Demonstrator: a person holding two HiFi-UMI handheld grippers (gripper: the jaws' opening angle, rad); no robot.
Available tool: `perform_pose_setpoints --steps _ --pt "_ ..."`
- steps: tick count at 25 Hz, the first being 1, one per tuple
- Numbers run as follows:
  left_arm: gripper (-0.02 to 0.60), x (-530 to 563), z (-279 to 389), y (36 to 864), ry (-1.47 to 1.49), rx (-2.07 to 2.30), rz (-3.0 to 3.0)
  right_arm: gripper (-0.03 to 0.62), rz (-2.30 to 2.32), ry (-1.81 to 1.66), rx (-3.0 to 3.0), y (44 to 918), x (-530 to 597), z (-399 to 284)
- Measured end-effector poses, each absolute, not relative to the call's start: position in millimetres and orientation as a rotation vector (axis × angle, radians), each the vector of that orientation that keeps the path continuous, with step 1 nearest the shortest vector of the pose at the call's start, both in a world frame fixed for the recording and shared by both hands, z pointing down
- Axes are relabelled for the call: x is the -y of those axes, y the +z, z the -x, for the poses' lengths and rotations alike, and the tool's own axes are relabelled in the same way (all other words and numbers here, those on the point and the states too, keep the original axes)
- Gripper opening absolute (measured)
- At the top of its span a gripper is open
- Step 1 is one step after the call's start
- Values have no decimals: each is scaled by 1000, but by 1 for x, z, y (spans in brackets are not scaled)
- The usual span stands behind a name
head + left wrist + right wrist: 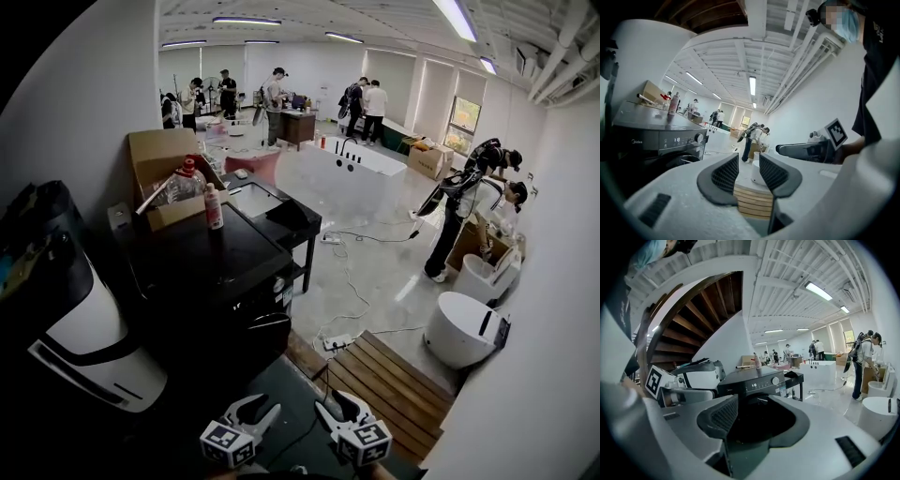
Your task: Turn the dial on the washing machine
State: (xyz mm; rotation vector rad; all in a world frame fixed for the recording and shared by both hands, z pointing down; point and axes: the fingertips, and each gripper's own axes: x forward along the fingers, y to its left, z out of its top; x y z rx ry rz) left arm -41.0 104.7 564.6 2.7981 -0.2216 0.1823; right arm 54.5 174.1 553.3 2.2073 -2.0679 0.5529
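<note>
The black washing machine [211,272] stands left of centre in the head view, well ahead of both grippers. Its silver dial [775,380] sits at the right end of the control panel, straight ahead in the right gripper view; the dial [699,138] is also seen at the left in the left gripper view. My left gripper [253,409] and right gripper [336,405] hang side by side at the bottom edge, both far from the machine. The left gripper [749,173] is open with nothing between its pads. The right gripper [754,420] is open and holds nothing.
On the machine's top are a cardboard box [164,173] and a bottle [214,206]. A black side table [281,217] stands behind it. A wooden platform [394,384] and a round white appliance [464,328] lie to the right. A power strip [337,342] lies on the floor. Several people stand further back.
</note>
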Motion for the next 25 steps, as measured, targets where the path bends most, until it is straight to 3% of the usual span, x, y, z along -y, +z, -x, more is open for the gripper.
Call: perform_pose_setpoints --steps 12,25 --pt "130 -84 11 564 184 287 -2788 179 -2166 555 2123 555 -147 -90" --pt "130 18 -35 557 181 222 -2804 178 -2197 545 2067 552 -52 -131"
